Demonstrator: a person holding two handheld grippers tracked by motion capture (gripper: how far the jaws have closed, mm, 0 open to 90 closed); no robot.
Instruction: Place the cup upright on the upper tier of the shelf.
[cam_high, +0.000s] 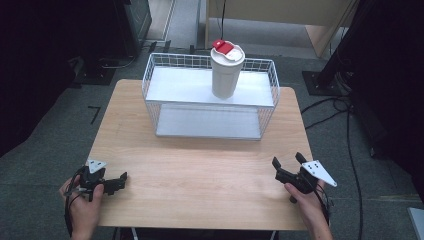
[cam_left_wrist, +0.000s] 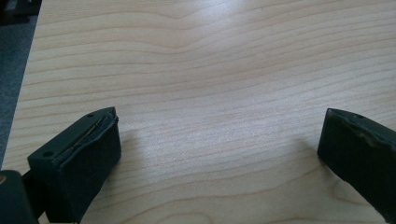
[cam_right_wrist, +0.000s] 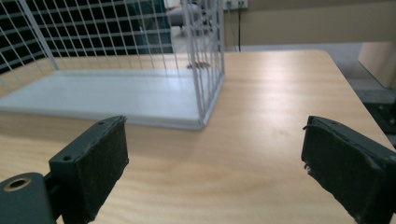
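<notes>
A white cup (cam_high: 227, 75) with a white lid and a red tab (cam_high: 223, 46) stands upright on the top shelf of a white wire rack (cam_high: 150, 80), toward the right side of that shelf. The rack sits at the far end of a wooden table (cam_high: 200, 170), and its lower shelf (cam_high: 207, 122) is a flat white board close to the tabletop. Both grippers are well apart from the cup, down at the near edge of the table. The right gripper (cam_high: 286, 161) is held in a hand (cam_high: 310, 205) at the near right corner and points toward the rack. In the right gripper view its two black jaws stand wide apart with only bare table between them, and the rack's corner (cam_right_wrist: 201, 123) is just ahead. The left gripper (cam_high: 123, 181) is held in the other hand (cam_high: 85, 210) at the near left corner and points across the table. In the left gripper view its jaws are also spread wide over plain wood, holding nothing.
</notes>
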